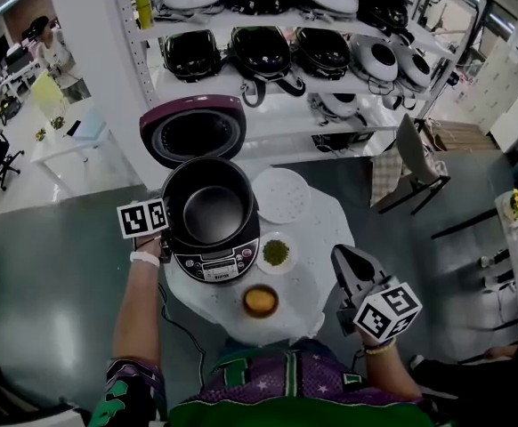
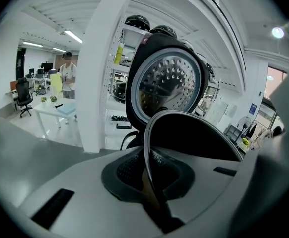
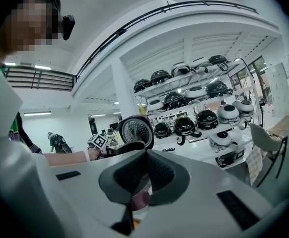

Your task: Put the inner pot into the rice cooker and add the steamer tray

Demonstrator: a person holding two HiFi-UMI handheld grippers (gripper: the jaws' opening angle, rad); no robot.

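Your right gripper [image 3: 147, 170] hangs shut and empty at near right; your left gripper [image 2: 148, 185] pinches the dark round metal inner pot [image 1: 213, 212] by its left rim, in the open black rice cooker [image 1: 216, 267].

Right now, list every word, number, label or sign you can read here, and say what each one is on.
No text is legible enough to quote.
Rice cooker control panel: button labels too small and blurred.
Shirt print: white marks, partly cut off, unreadable.
Blue wall sign: too small.
Marker cube: square patterns only, no words.
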